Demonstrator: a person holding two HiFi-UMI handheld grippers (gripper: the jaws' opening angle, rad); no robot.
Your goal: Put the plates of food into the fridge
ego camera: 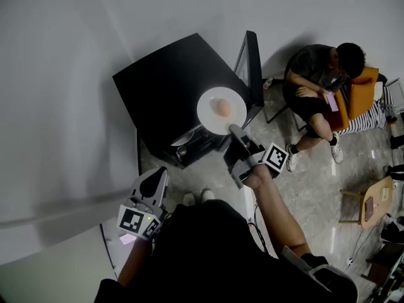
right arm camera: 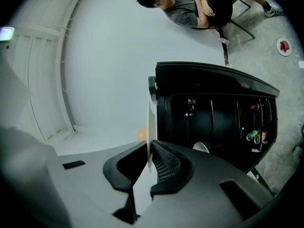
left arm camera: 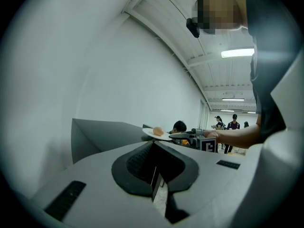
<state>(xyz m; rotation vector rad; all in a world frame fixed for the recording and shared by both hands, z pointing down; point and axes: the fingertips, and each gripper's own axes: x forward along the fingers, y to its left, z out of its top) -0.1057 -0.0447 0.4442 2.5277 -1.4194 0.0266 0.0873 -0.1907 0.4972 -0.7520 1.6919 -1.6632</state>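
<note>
We clamp the plate rim in the right hand-held gripper over the fridge front edge. The left hand-held gripper has its jaws together, empty. Next: lower the plate, level, inside.

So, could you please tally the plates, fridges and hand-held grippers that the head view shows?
plate: 1
fridge: 1
hand-held gripper: 2, the left hand-held gripper and the right hand-held gripper
total: 4
</note>
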